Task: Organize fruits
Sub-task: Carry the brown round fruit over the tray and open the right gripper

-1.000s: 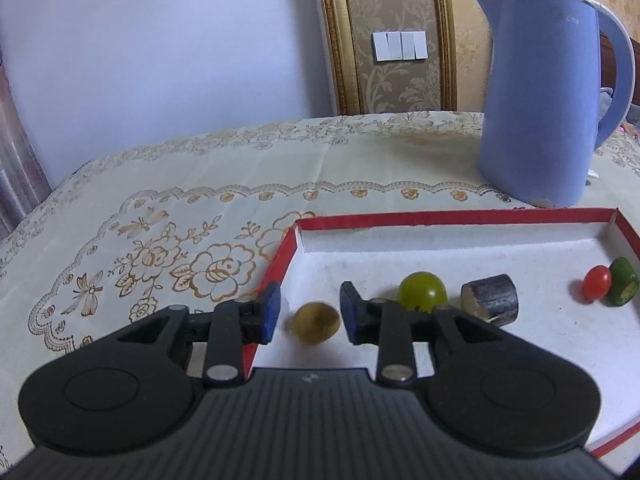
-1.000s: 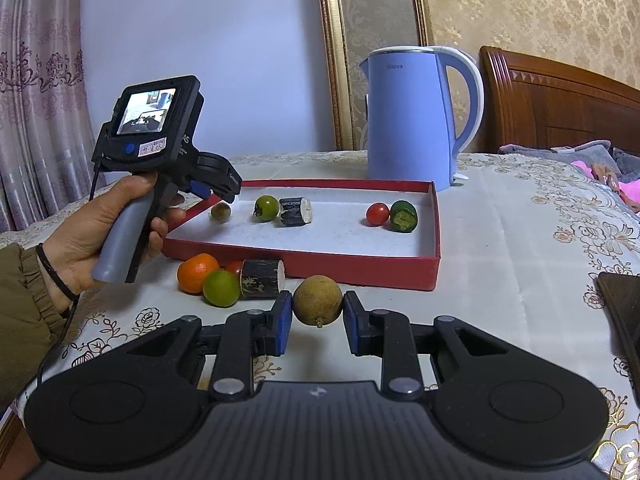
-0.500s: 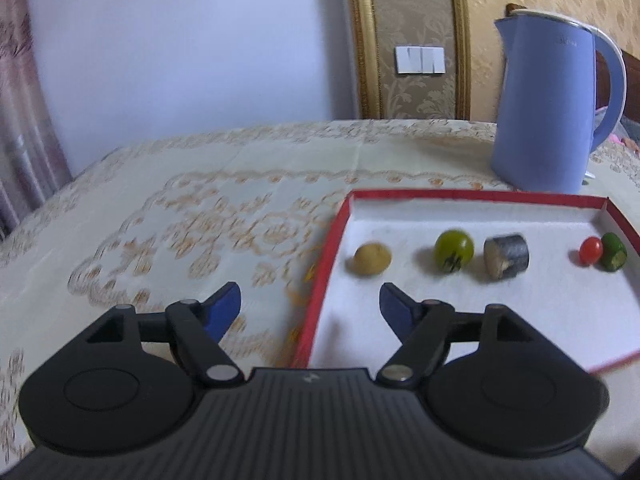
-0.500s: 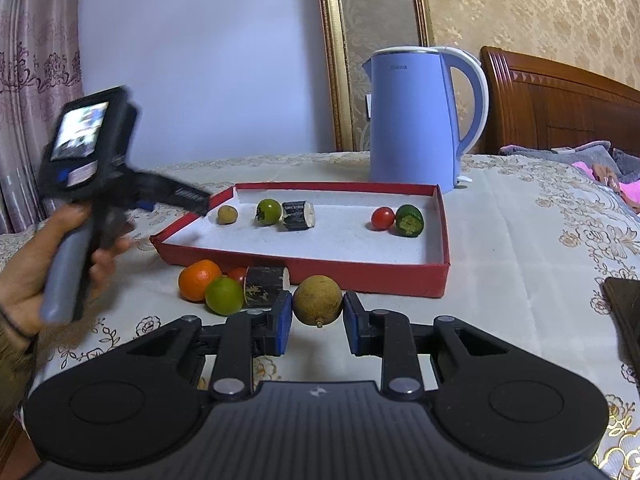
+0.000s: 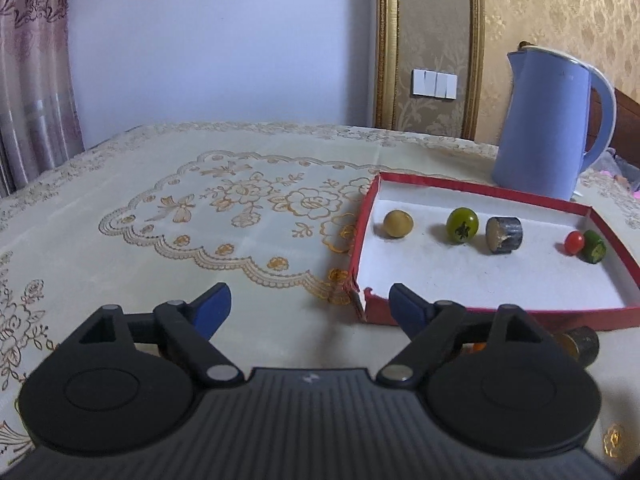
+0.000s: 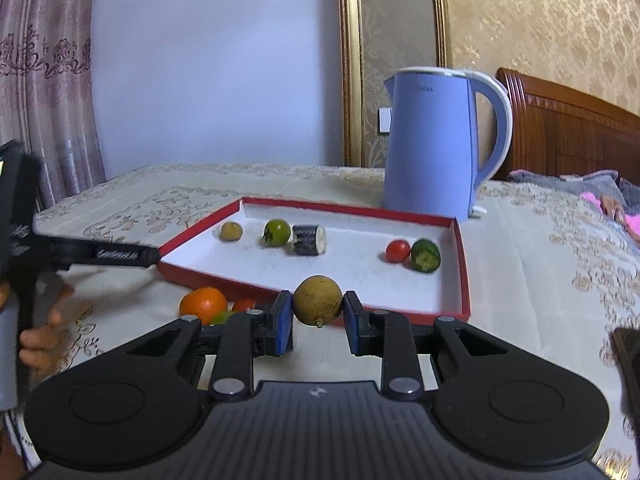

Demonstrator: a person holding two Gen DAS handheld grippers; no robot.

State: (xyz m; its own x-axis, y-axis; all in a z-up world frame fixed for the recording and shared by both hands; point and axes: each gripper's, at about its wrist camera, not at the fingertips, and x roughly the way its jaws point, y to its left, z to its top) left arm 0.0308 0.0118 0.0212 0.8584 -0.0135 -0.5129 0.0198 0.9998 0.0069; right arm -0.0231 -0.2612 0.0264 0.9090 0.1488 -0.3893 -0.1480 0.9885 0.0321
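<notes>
A red-rimmed white tray (image 6: 462,264) (image 5: 362,240) holds a small tan fruit (image 5: 398,223) (image 6: 231,231), a green fruit (image 5: 462,225) (image 6: 277,233), a dark cane piece (image 5: 504,235) (image 6: 309,240), a red tomato (image 5: 575,241) (image 6: 398,250) and a green cucumber piece (image 5: 594,247) (image 6: 426,255). My right gripper (image 6: 318,314) is shut on a brown round fruit (image 6: 317,300), held just before the tray's front edge. My left gripper (image 5: 310,306) is open and empty, before the tray's near left corner.
A blue kettle (image 6: 436,144) (image 5: 548,120) stands behind the tray. An orange (image 6: 203,305), a red fruit (image 6: 244,305) and a green fruit (image 6: 222,317) lie on the cloth before the tray; a dark cane piece (image 5: 582,344) lies there too. A bed headboard (image 6: 568,132) is at the right.
My left gripper let go of the small tan fruit in the tray, opened wide and drew back out of the tray to the left. My right gripper lifted the brown fruit toward the tray.
</notes>
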